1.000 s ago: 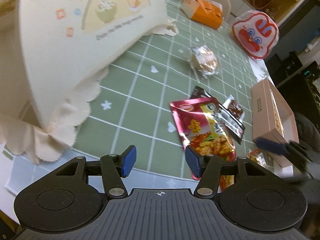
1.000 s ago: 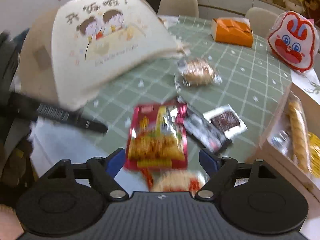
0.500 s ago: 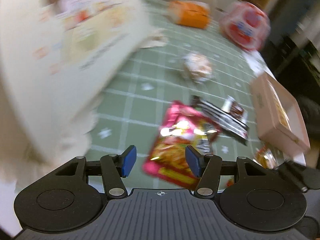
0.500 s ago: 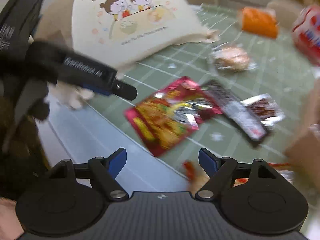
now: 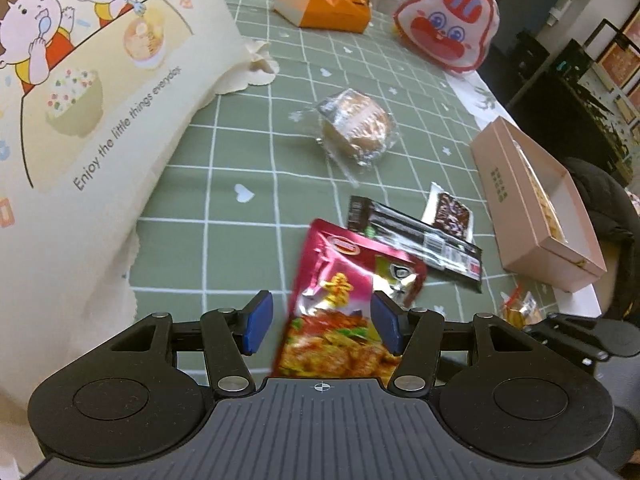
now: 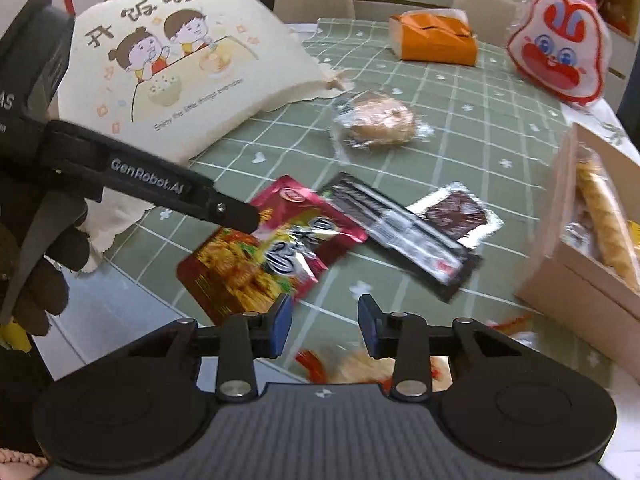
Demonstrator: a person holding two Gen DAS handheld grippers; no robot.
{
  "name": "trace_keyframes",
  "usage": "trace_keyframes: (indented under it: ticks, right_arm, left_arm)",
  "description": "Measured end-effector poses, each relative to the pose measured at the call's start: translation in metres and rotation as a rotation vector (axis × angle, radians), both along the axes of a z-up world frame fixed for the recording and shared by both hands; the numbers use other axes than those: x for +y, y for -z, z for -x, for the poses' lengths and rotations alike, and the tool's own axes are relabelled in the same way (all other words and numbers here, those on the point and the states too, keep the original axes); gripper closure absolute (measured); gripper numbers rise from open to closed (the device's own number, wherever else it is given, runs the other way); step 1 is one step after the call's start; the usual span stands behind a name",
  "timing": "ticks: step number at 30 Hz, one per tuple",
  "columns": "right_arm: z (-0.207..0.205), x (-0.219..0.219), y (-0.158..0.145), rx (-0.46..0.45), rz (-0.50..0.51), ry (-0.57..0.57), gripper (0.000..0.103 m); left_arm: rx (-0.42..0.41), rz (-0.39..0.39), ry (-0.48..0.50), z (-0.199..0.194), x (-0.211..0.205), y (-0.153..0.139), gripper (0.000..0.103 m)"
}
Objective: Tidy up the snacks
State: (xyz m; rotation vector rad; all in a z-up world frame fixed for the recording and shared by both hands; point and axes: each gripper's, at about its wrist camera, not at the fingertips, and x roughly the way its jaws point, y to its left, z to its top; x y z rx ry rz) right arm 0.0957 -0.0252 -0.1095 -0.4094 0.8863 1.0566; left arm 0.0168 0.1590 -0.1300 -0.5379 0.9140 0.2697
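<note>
A red snack pouch (image 5: 340, 304) lies near the table's front edge, its lower part between the fingers of my open left gripper (image 5: 322, 326); I cannot tell if the pads touch it. In the right wrist view the pouch (image 6: 272, 252) sits under the left gripper's finger (image 6: 224, 208). My right gripper (image 6: 325, 325) is open and empty above the tablecloth, with an orange-red snack packet (image 6: 360, 366) just below it. A black packet (image 6: 400, 232), a small dark packet (image 6: 456, 212) and a wrapped bun (image 6: 380, 122) lie further back.
A pink box (image 5: 532, 204) holding snacks stands at the right edge. A large cream food cover (image 5: 80, 92) fills the left. An orange box (image 5: 328, 2) and a rabbit-face bag (image 5: 448, 28) stand at the far end. Green checked tablecloth (image 5: 240, 152) between them.
My left gripper has moved forward and right so the red pouch now lies between its fingers. My right gripper has narrowed its opening and shifted right.
</note>
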Motion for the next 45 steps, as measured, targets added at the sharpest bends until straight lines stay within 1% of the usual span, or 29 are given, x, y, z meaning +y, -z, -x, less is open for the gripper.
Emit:
trace_keyframes:
  ticks: [3,6,9,11,12,15,18,20,21,23,25,26,28,29,30,35,36,38,39,40,41,43,45]
  right_arm:
    - [0.007,0.017,0.011,-0.005,0.028,-0.008,0.067]
    - [0.01,0.023,0.017,-0.02,0.05,-0.005,0.067]
    - [0.009,0.024,0.018,-0.017,0.045,0.002,0.067]
    - [0.01,0.024,0.019,-0.027,0.045,0.002,0.067]
    - [0.011,0.024,0.019,-0.034,0.044,0.002,0.067]
    - [0.013,0.023,0.021,-0.054,0.042,0.0,0.067]
    - [0.012,0.019,0.02,-0.053,0.039,0.012,0.067]
    - [0.01,0.015,0.02,-0.053,0.04,0.027,0.067]
    - [0.008,0.012,0.019,-0.047,0.034,0.032,0.067]
    - [0.006,0.005,0.017,-0.033,0.02,0.034,0.067]
    - [0.006,0.001,0.017,-0.037,0.019,0.027,0.067]
    - [0.006,0.0,0.018,-0.046,0.024,0.022,0.067]
    - [0.007,-0.002,0.019,-0.064,0.027,0.012,0.067]
    - [0.007,-0.002,0.019,-0.069,0.028,0.006,0.067]
    - [0.006,-0.003,0.02,-0.071,0.031,-0.001,0.066]
    - [0.007,-0.011,0.022,-0.083,0.028,-0.009,0.066]
    - [0.007,-0.014,0.022,-0.081,0.027,-0.009,0.067]
    - [0.01,-0.021,0.016,-0.081,0.024,-0.008,0.066]
    - [0.012,-0.028,0.01,-0.076,0.009,-0.01,0.064]
    - [0.012,-0.036,0.003,-0.069,-0.01,-0.012,0.056]
    - [0.013,-0.047,-0.005,-0.067,-0.034,-0.011,0.043]
    - [0.014,-0.07,-0.018,-0.084,-0.069,0.01,0.031]
    - [0.014,-0.091,-0.025,-0.101,-0.074,0.047,0.03]
  left_arm:
    - [0.007,0.013,0.024,-0.001,0.009,0.004,0.043]
    - [0.021,0.062,0.068,-0.004,0.016,0.011,0.043]
    - [0.0,0.077,0.105,-0.01,0.016,0.012,0.043]
    - [-0.02,0.107,0.132,-0.017,0.015,0.014,0.043]
    - [-0.033,0.124,0.15,-0.02,0.014,0.016,0.039]
    - [-0.049,0.125,0.194,-0.029,0.009,0.016,0.039]
    - [-0.049,0.158,0.218,-0.028,0.001,0.005,0.041]
    - [-0.088,0.169,0.259,-0.02,-0.01,-0.014,0.042]
    - [-0.103,0.175,0.283,-0.017,-0.015,-0.022,0.044]
    - [-0.102,0.185,0.305,-0.019,-0.025,-0.028,0.05]
    - [-0.089,0.191,0.317,-0.03,-0.032,-0.021,0.05]
    - [-0.068,0.213,0.319,-0.038,-0.034,-0.012,0.05]
    - [-0.041,0.277,0.313,-0.052,-0.038,0.006,0.053]
    - [-0.032,0.277,0.302,-0.057,-0.041,0.011,0.063]
    - [-0.03,0.26,0.294,-0.06,-0.045,0.012,0.069]
    - [-0.046,0.21,0.282,-0.061,-0.056,0.006,0.072]
    - [-0.046,0.209,0.27,-0.059,-0.055,0.006,0.075]
    - [-0.042,0.234,0.226,-0.055,-0.051,0.005,0.077]
    - [-0.042,0.248,0.203,-0.052,-0.05,0.004,0.078]
    - [-0.043,0.246,0.186,-0.047,-0.05,0.001,0.078]
    - [-0.047,0.231,0.176,-0.043,-0.051,-0.002,0.078]
    - [-0.061,0.211,0.163,-0.03,-0.054,-0.006,0.078]
    - [-0.066,0.235,0.147,-0.017,-0.057,-0.005,0.078]
